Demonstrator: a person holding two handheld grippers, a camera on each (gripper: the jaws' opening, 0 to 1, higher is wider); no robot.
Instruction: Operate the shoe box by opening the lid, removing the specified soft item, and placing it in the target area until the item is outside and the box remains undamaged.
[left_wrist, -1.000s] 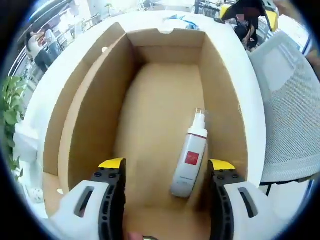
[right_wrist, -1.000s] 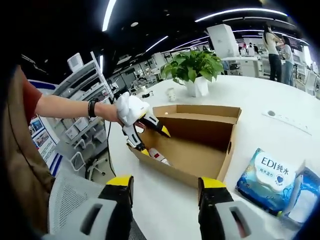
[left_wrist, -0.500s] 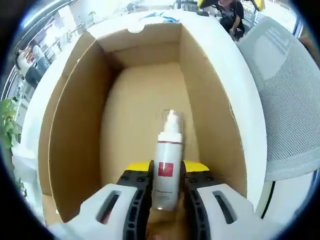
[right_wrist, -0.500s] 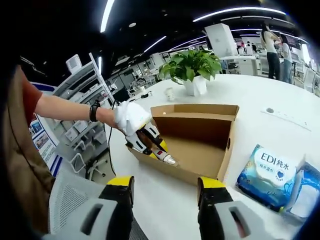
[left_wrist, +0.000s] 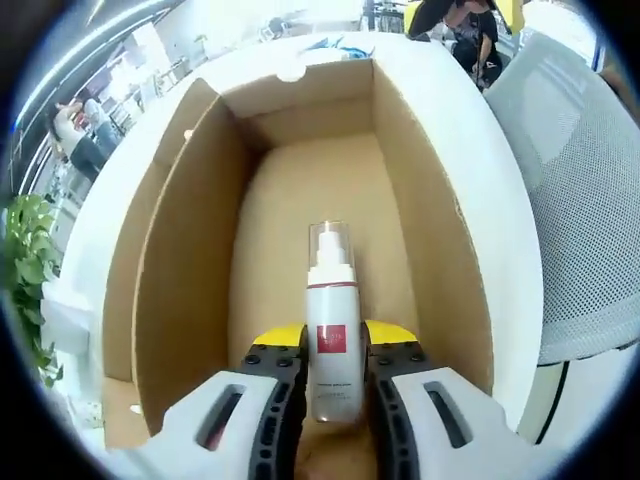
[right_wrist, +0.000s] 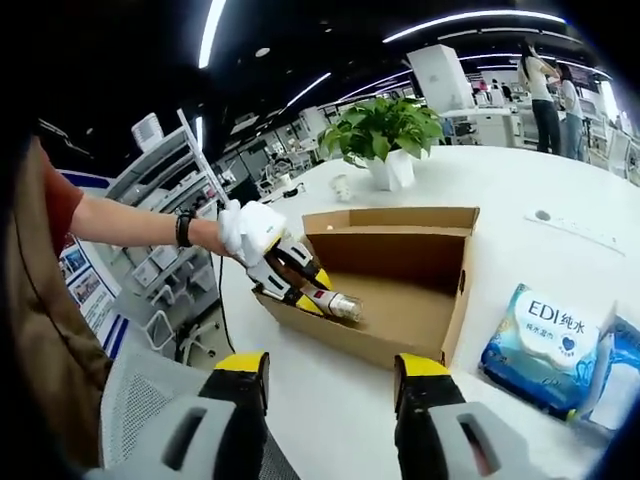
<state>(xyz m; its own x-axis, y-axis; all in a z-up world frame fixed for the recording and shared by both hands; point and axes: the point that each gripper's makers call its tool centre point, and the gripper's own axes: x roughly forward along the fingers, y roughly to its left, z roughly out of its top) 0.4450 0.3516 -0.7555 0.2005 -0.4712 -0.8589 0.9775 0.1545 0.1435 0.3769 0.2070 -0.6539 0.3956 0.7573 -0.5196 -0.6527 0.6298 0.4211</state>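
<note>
The setting was a large open-plan office with long ceiling light strips (right_wrist: 470, 22), rows of desks and shelving at the back, and two people standing at the far right of the right gripper view. The work surface was a broad white table (right_wrist: 520, 190) with a curved edge; a grey mesh office chair (left_wrist: 585, 190) stood against that edge. A potted plant (right_wrist: 388, 135) in a white pot stood on the table beyond the box, with a small white cup (right_wrist: 343, 187) just beside it.

An open cardboard shoe box (right_wrist: 410, 262) sat on the table with its lid folded back flat on the plant side. The interior floor was bare brown cardboard (left_wrist: 320, 190).

The left gripper (left_wrist: 334, 345) was inside the near end of the box, its yellow-tipped jaws closed against the body of a white spray bottle (left_wrist: 332, 320) with a red label and clear cap. In the right gripper view the bottle (right_wrist: 338, 303) pointed over the box's near wall toward the interior, carried by a white-gloved hand (right_wrist: 245, 228).

The right gripper (right_wrist: 330, 375) hovered over the table on the near side of the box, jaws apart and holding nothing.

A blue packet of wet wipes (right_wrist: 545, 343) marked "EDI" lay on the table to the right of the box, apart from it.
</note>
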